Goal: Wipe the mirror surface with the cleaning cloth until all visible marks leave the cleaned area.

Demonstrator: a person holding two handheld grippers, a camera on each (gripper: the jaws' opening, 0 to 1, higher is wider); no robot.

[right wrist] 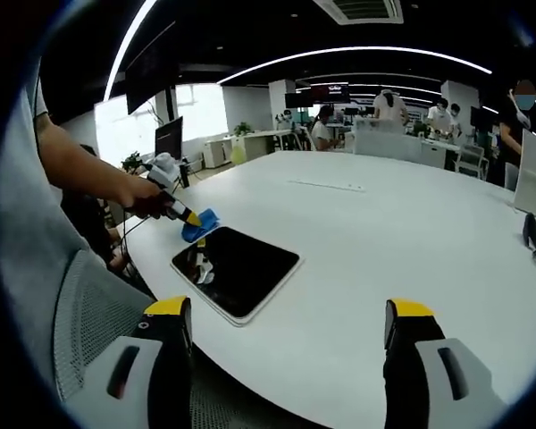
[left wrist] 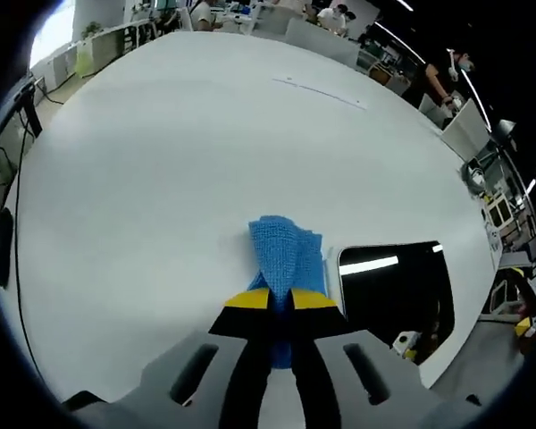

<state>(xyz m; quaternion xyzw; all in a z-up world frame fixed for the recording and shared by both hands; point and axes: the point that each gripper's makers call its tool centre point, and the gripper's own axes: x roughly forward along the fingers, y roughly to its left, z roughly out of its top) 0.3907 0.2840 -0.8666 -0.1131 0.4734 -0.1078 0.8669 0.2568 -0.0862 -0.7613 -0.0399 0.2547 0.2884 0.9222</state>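
Beside the flat rectangular mirror (right wrist: 236, 271), left gripper (left wrist: 284, 299) pinches knitted blue cloth (left wrist: 284, 255).

The cleaning cloth (left wrist: 286, 259) is blue with a coarse woven, waffle-like texture. The mirror (right wrist: 236, 269) is glossy and dark, reflecting ceiling lights, in a pale smooth frame. The table (right wrist: 393, 232) is white, smooth and matt.

Blue cloth (left wrist: 286, 259); dark mirror (right wrist: 237, 268); white table (left wrist: 161, 179).
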